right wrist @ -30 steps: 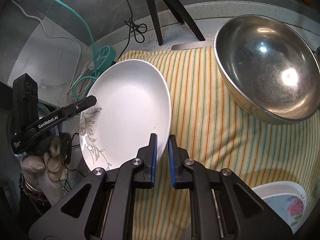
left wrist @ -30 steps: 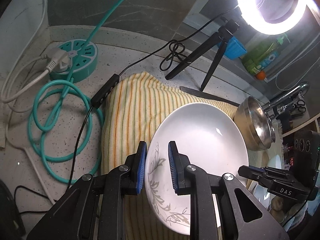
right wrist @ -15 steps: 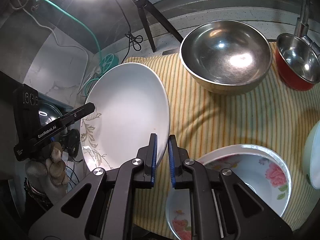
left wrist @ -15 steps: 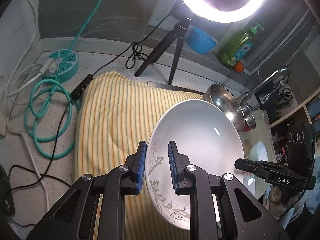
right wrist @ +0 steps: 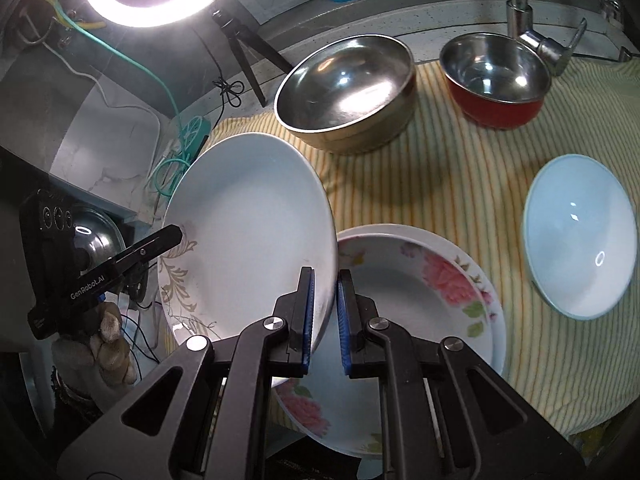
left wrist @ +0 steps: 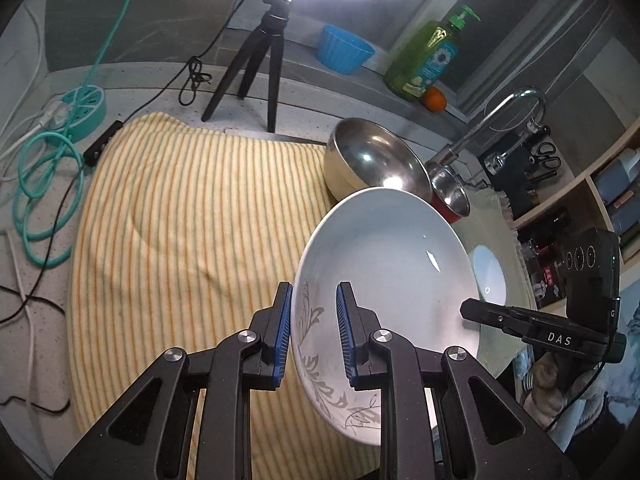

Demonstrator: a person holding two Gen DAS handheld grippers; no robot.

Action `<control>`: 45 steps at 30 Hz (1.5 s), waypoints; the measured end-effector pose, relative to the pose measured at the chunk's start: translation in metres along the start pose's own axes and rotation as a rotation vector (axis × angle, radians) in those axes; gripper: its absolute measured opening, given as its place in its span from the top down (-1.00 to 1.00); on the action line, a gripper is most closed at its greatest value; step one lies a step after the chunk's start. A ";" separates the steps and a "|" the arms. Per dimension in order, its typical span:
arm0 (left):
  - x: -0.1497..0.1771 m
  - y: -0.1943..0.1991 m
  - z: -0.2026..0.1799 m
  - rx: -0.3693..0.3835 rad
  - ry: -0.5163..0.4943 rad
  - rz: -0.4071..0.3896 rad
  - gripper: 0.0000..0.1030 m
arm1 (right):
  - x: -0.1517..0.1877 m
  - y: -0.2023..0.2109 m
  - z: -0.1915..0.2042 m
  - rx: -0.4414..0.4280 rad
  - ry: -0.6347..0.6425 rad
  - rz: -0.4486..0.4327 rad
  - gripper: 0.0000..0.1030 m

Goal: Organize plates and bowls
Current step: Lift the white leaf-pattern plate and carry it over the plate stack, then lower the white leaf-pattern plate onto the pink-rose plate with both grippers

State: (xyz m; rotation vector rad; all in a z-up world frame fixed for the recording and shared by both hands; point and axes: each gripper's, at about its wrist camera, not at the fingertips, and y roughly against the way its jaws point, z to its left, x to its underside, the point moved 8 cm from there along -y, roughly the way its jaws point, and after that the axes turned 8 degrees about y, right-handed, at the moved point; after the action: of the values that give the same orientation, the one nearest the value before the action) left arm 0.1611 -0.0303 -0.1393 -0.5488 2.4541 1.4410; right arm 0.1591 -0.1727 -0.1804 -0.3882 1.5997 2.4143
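both tools grip one white plate (right wrist: 248,216) by opposite rim edges: left tool (left wrist: 313,334) on the leaf-patterned edge, right tool (right wrist: 325,316) on the plain edge. the plate is tilted, hollow facing the steel bowl (right wrist: 344,92), just beside and above the flowered plate (right wrist: 420,292) on the striped cloth (right wrist: 460,168).

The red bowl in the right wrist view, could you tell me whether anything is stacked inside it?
No, the red bowl shows only its bare shiny metal inside, standing alone on the striped cloth.
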 end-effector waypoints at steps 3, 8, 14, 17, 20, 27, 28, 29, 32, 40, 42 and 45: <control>0.013 -0.006 -0.011 0.008 0.002 0.017 0.62 | 0.010 0.008 -0.014 0.011 -0.010 0.004 0.78; 0.037 -0.020 -0.029 0.017 0.005 0.057 0.62 | 0.027 0.017 -0.037 0.031 -0.027 0.021 0.78; 0.057 -0.030 -0.044 0.025 0.018 0.088 0.62 | 0.042 0.025 -0.057 0.043 -0.043 0.036 0.78; 0.064 -0.033 -0.049 0.025 0.019 0.099 0.62 | 0.049 0.027 -0.062 0.045 -0.048 0.043 0.78; 0.070 -0.035 -0.052 0.022 0.016 0.112 0.62 | 0.056 0.028 -0.067 0.046 -0.056 0.050 0.78; 0.079 -0.042 -0.058 0.018 0.000 0.127 0.62 | 0.065 0.031 -0.074 0.053 -0.069 0.058 0.78; 0.079 -0.042 -0.059 0.014 -0.006 0.129 0.62 | 0.066 0.031 -0.076 0.054 -0.070 0.060 0.78; 0.080 -0.043 -0.059 0.012 -0.009 0.131 0.62 | 0.067 0.030 -0.076 0.055 -0.071 0.061 0.78; 0.081 -0.045 -0.059 0.008 -0.009 0.135 0.62 | 0.069 0.030 -0.077 0.056 -0.073 0.063 0.78; 0.082 -0.048 -0.057 -0.016 -0.022 0.127 0.62 | 0.070 0.025 -0.077 0.074 -0.056 0.068 0.78; 0.082 -0.049 -0.056 -0.017 -0.019 0.127 0.62 | 0.070 0.025 -0.076 0.079 -0.049 0.069 0.78; 0.083 -0.050 -0.055 -0.025 -0.022 0.124 0.62 | 0.070 0.023 -0.075 0.099 -0.032 0.072 0.78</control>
State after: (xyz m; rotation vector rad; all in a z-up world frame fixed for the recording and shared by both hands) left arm 0.1074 -0.1170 -0.1840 -0.3886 2.4956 1.5171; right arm 0.0931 -0.2481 -0.2118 -0.2769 1.7398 2.3676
